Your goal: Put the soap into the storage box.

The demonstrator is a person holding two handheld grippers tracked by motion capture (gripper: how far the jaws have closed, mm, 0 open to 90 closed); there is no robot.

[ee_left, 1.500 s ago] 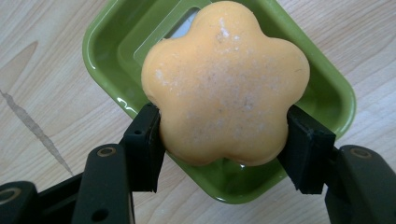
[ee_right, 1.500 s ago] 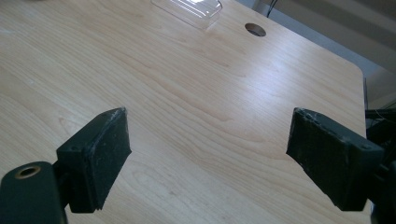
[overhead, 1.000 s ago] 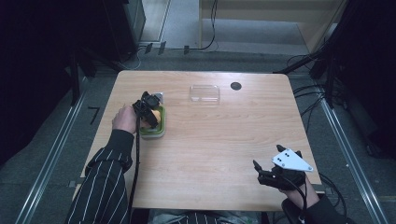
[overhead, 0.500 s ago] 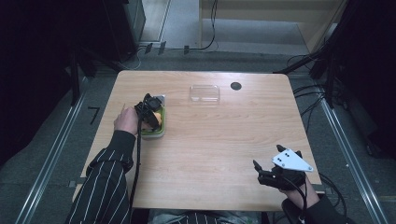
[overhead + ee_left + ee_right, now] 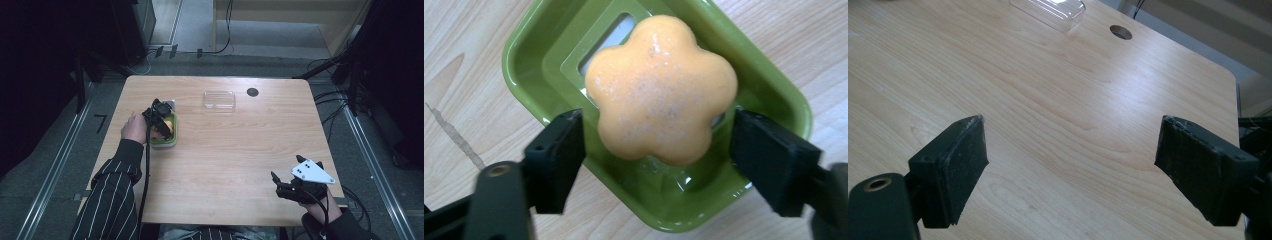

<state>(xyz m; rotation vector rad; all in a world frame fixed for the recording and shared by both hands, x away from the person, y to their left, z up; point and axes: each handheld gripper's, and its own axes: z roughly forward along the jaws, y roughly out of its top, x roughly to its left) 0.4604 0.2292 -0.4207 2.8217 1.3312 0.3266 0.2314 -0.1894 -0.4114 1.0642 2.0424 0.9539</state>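
Over green dish (image 5: 774,95) | flower soap (image 5: 661,87) flat, no long axis | left claw (image 5: 656,150) just opened, astride

Dim light falls from overhead on the wooden table (image 5: 235,150) in the high view, while the floor and racks around it sink into near-black. The left gripper view is bright and sharp on the orange flower-shaped soap (image 5: 661,90), with white glare on the wet floor of the green soap dish (image 5: 769,95); the black jaws at the bottom edge blur. In the right gripper view, pale sheen washes the far tabletop, and the clear plastic lid (image 5: 1050,7) glints.
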